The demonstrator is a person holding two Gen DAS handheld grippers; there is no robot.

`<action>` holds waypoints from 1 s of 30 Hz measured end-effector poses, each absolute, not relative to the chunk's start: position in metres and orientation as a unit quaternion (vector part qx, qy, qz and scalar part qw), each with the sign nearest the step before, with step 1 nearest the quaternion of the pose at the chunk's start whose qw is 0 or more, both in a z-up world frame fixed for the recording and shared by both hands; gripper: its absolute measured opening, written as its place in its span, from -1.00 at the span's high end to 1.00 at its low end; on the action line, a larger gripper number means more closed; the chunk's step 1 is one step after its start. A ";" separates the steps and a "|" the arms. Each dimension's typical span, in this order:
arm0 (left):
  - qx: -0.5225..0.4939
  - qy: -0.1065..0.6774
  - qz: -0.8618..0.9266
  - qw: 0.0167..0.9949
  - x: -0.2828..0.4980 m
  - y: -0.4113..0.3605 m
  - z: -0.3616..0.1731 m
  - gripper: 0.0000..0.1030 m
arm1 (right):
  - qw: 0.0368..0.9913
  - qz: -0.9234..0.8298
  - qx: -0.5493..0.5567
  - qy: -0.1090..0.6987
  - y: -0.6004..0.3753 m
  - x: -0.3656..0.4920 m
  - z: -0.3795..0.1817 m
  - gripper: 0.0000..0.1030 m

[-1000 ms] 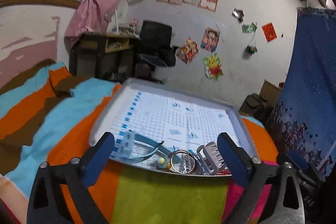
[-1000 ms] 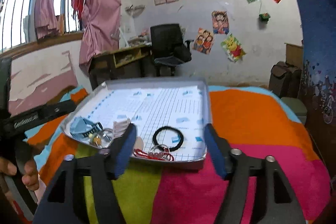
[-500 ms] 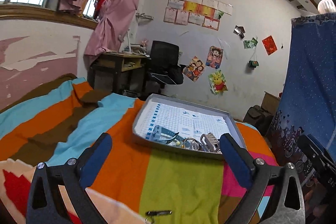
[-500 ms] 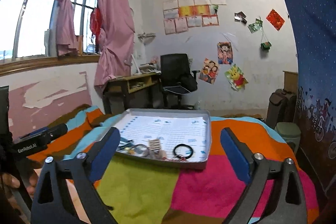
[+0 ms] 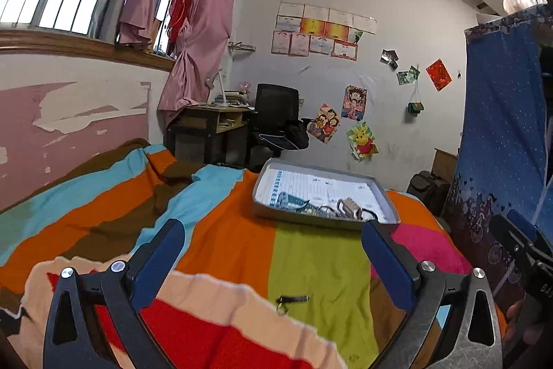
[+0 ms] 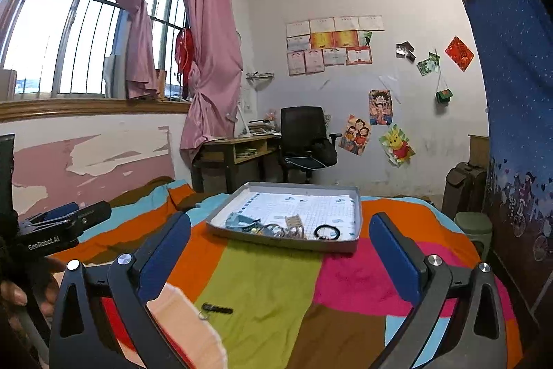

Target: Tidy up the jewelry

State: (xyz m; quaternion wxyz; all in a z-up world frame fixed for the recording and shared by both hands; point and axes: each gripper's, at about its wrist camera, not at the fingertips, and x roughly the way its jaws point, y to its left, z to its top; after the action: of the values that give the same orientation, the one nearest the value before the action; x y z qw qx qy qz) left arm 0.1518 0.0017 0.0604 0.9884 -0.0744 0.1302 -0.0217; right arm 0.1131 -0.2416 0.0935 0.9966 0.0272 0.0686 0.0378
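A grey shallow tray lined with gridded paper lies on the striped bedspread. At its near edge sit jewelry pieces: a blue hairpiece, metal rings, a comb-like clip and a black hair band. My left gripper is open and empty, well back from the tray. My right gripper is open and empty, also back from it. A small dark clip with a ring lies on the green stripe near both grippers.
The colourful striped bedspread fills the foreground. A desk and black office chair stand by the far wall. A blue curtain hangs on the right. The left gripper's body shows at the right wrist view's left edge.
Both grippers have pulled back and up from the tray, which now looks small and far. The small dark clip on the green stripe has come into view.
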 end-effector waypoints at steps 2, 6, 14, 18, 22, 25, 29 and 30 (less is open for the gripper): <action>-0.078 0.134 -0.026 0.988 0.143 0.007 0.058 -1.00 | 0.996 0.036 0.028 0.077 -0.239 0.100 0.088 -0.97; -0.068 0.137 -0.030 0.988 0.124 0.010 0.051 -1.00 | 0.995 0.030 0.025 0.090 -0.234 0.080 0.075 -0.97; -0.082 0.163 -0.033 0.983 0.102 0.019 0.027 -1.00 | 0.990 0.021 0.033 0.133 -0.231 0.049 0.054 -0.97; -0.082 0.176 -0.040 0.980 0.098 0.022 0.019 -1.00 | 0.987 0.018 0.050 0.150 -0.234 0.050 0.047 -0.97; -0.071 0.187 -0.038 0.979 0.098 0.021 0.013 -1.00 | 0.985 0.010 0.052 0.167 -0.237 0.052 0.038 -0.97; -0.069 0.197 -0.033 0.977 0.099 0.020 0.009 -1.00 | 0.983 0.007 0.053 0.178 -0.237 0.058 0.031 -0.97; -0.067 0.206 -0.028 0.976 0.102 0.020 0.005 -1.00 | 0.981 0.006 0.050 0.189 -0.237 0.063 0.026 -0.97; -0.066 0.207 -0.026 0.976 0.103 0.020 0.005 -1.00 | 0.980 0.005 0.049 0.190 -0.236 0.064 0.025 -0.97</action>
State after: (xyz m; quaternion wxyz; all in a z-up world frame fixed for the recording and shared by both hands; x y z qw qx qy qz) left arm 0.1027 0.0200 0.0046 0.9759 -0.0660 0.2066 -0.0264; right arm 0.0639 -0.2361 0.0254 0.9805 0.0494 0.1903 0.0055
